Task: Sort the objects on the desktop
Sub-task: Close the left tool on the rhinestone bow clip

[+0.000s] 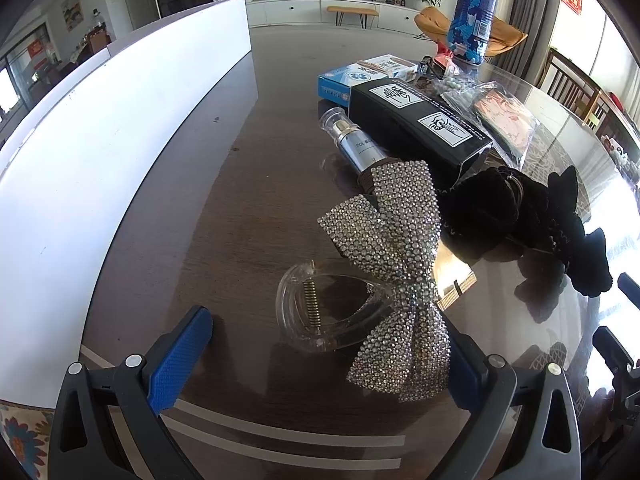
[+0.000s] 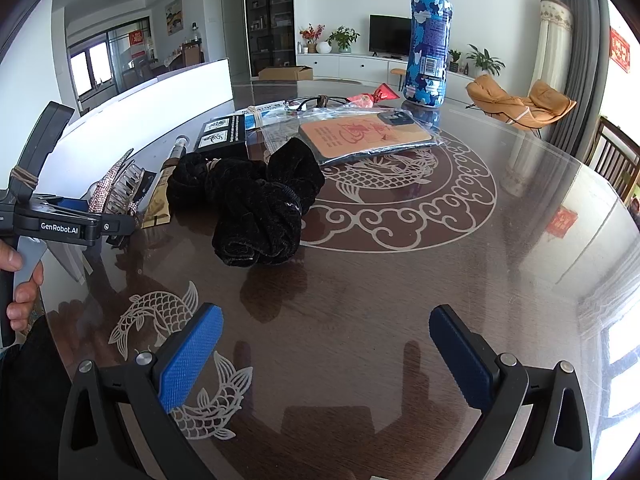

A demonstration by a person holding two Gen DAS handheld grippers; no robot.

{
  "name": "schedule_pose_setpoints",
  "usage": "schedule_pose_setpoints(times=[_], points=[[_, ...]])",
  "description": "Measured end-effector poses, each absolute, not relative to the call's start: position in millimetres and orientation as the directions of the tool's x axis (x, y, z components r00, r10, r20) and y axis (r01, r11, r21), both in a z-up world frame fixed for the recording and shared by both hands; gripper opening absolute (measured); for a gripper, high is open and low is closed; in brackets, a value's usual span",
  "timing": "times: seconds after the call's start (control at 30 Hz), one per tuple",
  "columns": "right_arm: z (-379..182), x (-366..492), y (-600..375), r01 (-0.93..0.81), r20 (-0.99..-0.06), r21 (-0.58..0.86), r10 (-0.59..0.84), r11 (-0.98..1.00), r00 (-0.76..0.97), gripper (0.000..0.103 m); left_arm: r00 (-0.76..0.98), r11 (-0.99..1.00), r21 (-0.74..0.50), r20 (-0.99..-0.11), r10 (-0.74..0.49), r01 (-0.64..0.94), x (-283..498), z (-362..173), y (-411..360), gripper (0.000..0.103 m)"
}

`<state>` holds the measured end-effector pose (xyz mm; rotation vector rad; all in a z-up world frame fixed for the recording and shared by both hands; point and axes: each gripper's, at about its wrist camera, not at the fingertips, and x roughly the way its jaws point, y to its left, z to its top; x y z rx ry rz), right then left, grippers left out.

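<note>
A rhinestone bow hair claw [image 1: 394,268] with a clear plastic clip lies on the dark table between the blue pads of my left gripper [image 1: 324,344]. The jaws are wide open around it, and the right pad is hidden behind the bow. The claw also shows at the left of the right wrist view [image 2: 120,188]. A black velvet scrunchie [image 2: 256,204] lies in the middle of the table; it shows in the left wrist view [image 1: 520,220] too. My right gripper [image 2: 326,344] is open and empty above bare table, short of the scrunchie.
A black box [image 1: 420,124], a silver vial [image 1: 356,144], a blue-white box [image 1: 352,80], a bagged orange card [image 2: 368,136] and a tall blue camouflage bottle [image 2: 428,44] stand behind. A long white box [image 1: 120,128] runs along the left.
</note>
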<state>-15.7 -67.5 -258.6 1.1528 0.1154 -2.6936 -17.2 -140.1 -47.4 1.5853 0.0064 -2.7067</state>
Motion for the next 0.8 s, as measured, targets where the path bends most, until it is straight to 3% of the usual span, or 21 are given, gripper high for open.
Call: schedule_pose_setpoints(times=[0.8], points=[[-258, -12, -72, 0.236, -0.718, 0.008, -0.169, -0.972, -0.675, 0.103, -0.497, -0.999, -0.001, -0.868, -0.019, 0.039, -4, -46, -163, 0.103]])
